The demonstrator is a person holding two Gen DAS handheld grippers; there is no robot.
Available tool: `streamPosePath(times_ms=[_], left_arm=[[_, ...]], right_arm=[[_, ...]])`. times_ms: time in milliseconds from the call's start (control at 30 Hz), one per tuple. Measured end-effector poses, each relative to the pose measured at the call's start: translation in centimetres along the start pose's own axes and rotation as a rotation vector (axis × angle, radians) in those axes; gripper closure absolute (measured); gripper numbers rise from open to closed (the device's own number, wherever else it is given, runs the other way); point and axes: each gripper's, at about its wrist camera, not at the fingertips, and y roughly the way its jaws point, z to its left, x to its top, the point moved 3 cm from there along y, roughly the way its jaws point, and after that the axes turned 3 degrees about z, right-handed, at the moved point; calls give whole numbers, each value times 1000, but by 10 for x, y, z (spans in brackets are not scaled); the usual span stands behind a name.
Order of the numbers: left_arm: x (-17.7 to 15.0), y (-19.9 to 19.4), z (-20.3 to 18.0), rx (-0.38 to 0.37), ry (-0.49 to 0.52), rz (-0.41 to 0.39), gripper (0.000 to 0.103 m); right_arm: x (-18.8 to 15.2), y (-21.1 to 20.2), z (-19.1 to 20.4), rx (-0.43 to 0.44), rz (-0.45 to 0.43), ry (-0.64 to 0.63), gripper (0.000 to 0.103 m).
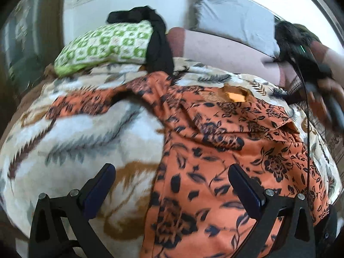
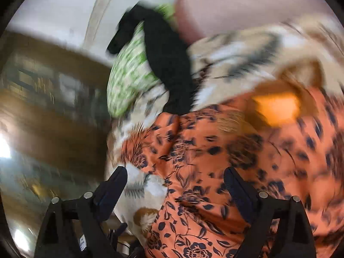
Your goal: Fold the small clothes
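Orange floral garment (image 1: 215, 150) spread on blanket (image 1: 75, 133), left claw (image 1: 172, 172) and right claw (image 2: 175, 176) spread wide, empty

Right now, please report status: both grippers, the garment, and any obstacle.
Left gripper open, empty. Right gripper open, empty. Orange floral garment rumpled on blanket, unfolded. Black cloth draped over green pillow behind; views blurred.

This is a bedroom in a home. A bed (image 1: 81, 133) has a fuzzy leaf blanket on it. Behind the blanket lie a green and white pillow (image 1: 105, 45) and a white wall (image 1: 129, 0).
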Motion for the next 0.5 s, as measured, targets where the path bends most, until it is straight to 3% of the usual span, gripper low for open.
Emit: streamPosePath(times_ms=[100, 167, 300, 500], left_arm=[[28, 18, -14, -35, 20, -8, 0], [47, 36, -20, -60, -13, 7, 0], [85, 88, -30, -173, -112, 106, 0], [110, 165, -27, -173, -257, 268, 0]], right_arm=[[-24, -33, -61, -44, -73, 112, 10], [-43, -47, -90, -26, -89, 162, 10], [-72, -49, -133, 13, -92, 241, 10], [-78, -71, -157, 98, -154, 278, 10]])
